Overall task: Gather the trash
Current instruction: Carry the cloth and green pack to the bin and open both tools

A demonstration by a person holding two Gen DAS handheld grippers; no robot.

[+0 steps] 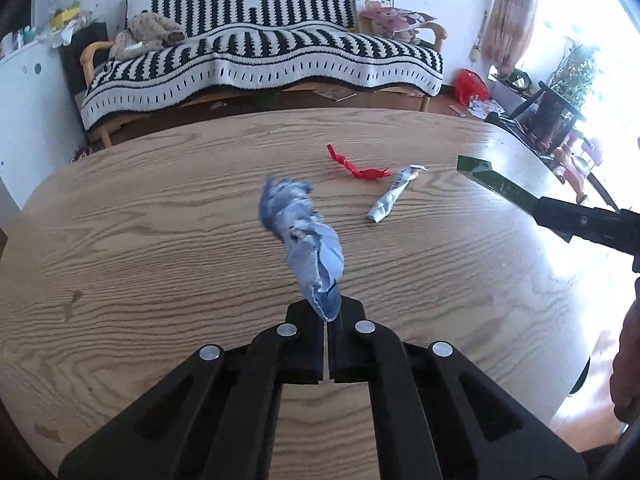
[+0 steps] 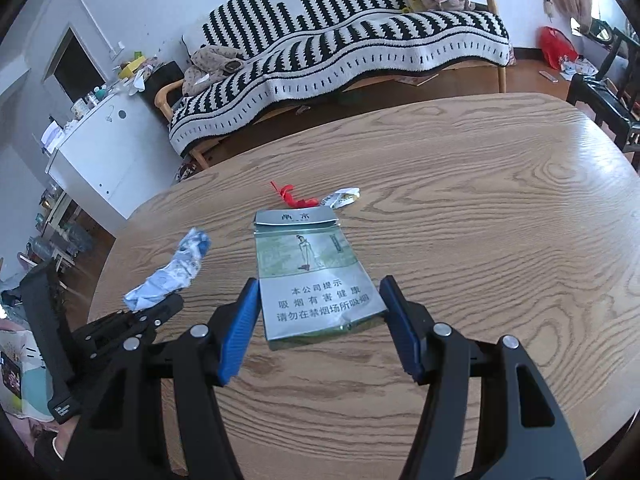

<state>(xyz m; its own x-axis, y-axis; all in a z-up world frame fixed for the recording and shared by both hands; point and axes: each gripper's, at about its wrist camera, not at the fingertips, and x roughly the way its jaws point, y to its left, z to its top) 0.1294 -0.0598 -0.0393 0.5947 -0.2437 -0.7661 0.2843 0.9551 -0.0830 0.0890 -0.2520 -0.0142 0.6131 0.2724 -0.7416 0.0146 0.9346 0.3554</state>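
Note:
My left gripper (image 1: 326, 316) is shut on a crumpled blue and white wrapper (image 1: 306, 236) and holds it above the wooden table (image 1: 160, 240); it also shows in the right wrist view (image 2: 168, 276). My right gripper (image 2: 320, 312) is shut on a flattened green and silver cigarette pack (image 2: 312, 272), held by its sides. In the left wrist view the pack (image 1: 492, 180) shows edge-on at the right. A red twisted strip (image 1: 356, 166) and a small white wrapper (image 1: 390, 198) lie on the table beyond.
A sofa with a black and white striped blanket (image 1: 260, 52) stands behind the table. A white cabinet (image 2: 100, 160) is at the left. Dark chairs (image 1: 548, 116) and a red bag (image 1: 470, 84) are at the right.

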